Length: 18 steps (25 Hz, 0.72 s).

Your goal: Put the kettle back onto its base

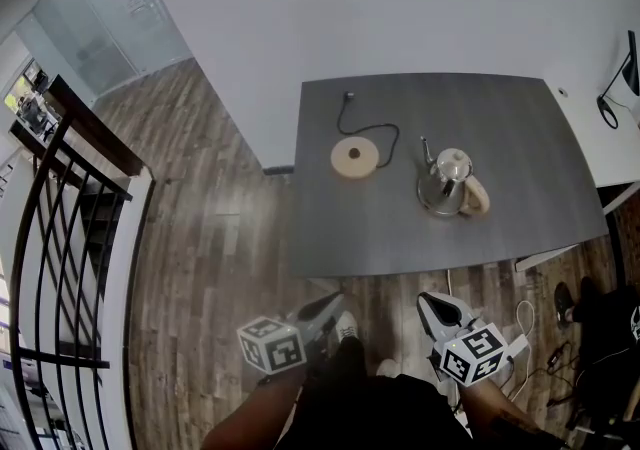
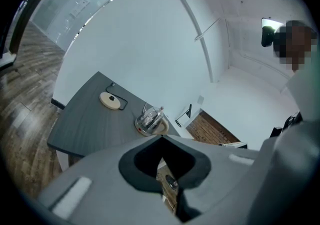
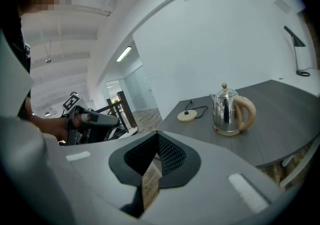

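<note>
A steel kettle (image 1: pixel 447 183) with a cream handle stands on the dark grey table (image 1: pixel 380 228), right of centre. Its round cream base (image 1: pixel 355 156) lies to the left, a short gap away, with a black cord running to the back. My left gripper (image 1: pixel 325 306) and right gripper (image 1: pixel 437 306) hang over the wood floor, short of the table's front edge. Both are shut and hold nothing. The left gripper view shows the kettle (image 2: pixel 149 121) and base (image 2: pixel 110 100) beyond my left gripper (image 2: pixel 161 141). The right gripper view shows the kettle (image 3: pixel 229 114) and base (image 3: pixel 187 115) past my right gripper (image 3: pixel 157 136).
A black stair railing (image 1: pixel 60 238) stands at the far left. A white desk (image 1: pixel 600 138) adjoins the table on the right, with a black lamp on it. Cables (image 1: pixel 555 348) lie on the floor at the lower right. A white wall runs behind the table.
</note>
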{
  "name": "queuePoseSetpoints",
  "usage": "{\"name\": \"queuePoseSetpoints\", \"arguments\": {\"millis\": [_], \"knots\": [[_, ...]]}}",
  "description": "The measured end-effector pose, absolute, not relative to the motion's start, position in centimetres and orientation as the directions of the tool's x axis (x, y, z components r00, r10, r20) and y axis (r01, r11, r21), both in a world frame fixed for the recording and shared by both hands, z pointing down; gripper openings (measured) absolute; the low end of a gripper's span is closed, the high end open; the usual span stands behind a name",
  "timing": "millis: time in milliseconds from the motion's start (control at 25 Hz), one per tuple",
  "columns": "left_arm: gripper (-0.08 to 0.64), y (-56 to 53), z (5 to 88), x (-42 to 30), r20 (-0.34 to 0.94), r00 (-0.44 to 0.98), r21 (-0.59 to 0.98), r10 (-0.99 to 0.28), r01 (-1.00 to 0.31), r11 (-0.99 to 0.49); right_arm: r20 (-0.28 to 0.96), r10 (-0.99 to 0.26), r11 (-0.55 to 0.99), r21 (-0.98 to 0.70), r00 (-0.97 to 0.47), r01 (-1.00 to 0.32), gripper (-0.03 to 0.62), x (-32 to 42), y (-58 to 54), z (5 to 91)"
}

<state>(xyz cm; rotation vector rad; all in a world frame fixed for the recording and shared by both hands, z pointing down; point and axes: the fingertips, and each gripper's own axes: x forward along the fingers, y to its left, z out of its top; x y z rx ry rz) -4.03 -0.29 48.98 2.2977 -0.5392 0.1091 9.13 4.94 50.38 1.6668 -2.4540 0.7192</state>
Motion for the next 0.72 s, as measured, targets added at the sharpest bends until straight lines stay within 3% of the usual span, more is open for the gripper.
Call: {"name": "queuePoseSetpoints", "arguments": {"millis": [720], "knots": [[0.0, -11.8, 47.7, -4.3, 0.18, 0.942, 0.674, -0.284, -0.329, -0.662, 0.347, -0.867, 0.277, -0.261, -0.357, -0.925, 0.028, 7.4, -6.6, 48.8]]}}
